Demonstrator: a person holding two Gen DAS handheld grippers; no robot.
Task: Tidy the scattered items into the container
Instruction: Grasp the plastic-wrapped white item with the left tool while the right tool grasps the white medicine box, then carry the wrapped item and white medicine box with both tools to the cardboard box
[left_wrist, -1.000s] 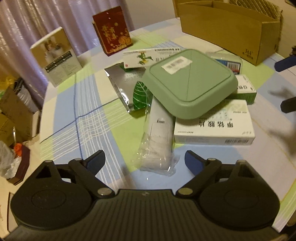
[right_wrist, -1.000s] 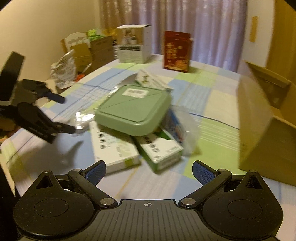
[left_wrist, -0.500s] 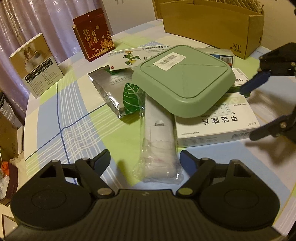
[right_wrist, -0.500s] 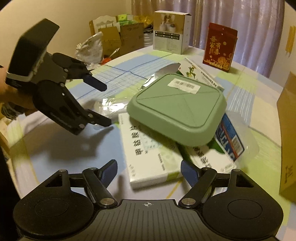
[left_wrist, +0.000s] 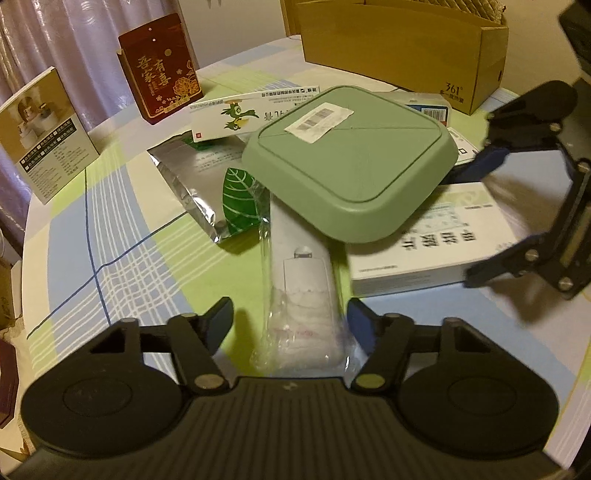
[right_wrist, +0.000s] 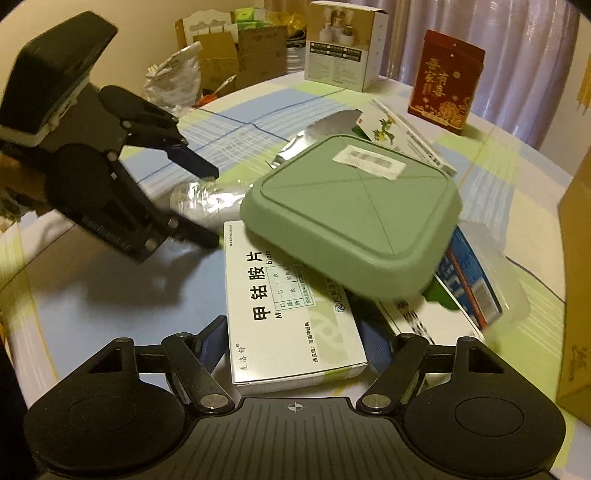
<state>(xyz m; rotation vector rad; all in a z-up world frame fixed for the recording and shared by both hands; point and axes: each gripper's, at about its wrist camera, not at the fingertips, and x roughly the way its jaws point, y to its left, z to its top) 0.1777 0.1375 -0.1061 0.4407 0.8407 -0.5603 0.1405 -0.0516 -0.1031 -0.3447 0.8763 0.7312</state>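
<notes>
Green square container upside down atop the pile, tilted; white medicine box half under its near edge, between wide-spread right gripper jaws; plastic-wrapped bundle poking from under it, straddled by left gripper, jaws also wide.

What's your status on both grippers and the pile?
Left gripper open, straddling wrapped pack. Right gripper open, straddling white box. Green lid lying atop both. Cardboard box behind, nothing loaded visibly.
</notes>
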